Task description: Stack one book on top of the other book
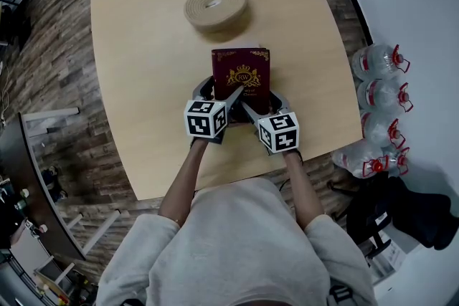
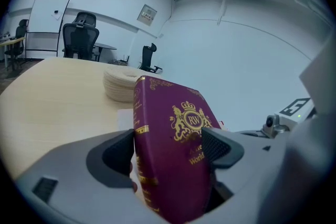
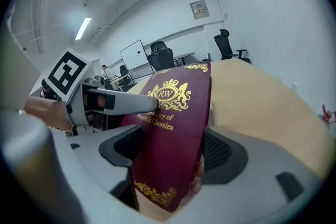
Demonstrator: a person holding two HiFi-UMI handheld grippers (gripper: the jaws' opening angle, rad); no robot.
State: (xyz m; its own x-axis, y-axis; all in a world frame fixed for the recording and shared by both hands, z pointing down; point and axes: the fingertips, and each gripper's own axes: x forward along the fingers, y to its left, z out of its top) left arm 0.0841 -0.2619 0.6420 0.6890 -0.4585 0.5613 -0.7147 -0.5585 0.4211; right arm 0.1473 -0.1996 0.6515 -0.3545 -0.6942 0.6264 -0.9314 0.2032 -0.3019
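L gripper (image 2: 168, 152) and R gripper (image 3: 168, 152): both clamped on near end of maroon book (image 1: 242, 75), mid-table (image 1: 143, 82). Second book not made out; poss. underneath. Step, by my reading: placing. Next: lower flat, square edges, release.

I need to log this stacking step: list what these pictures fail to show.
- Second book: none plainly seen; in the head view the maroon book covers whatever lies beneath.
- Book's title: in the right gripper view the left tongs cover its start.
- Tan roll: too small in the head view to tell its material.
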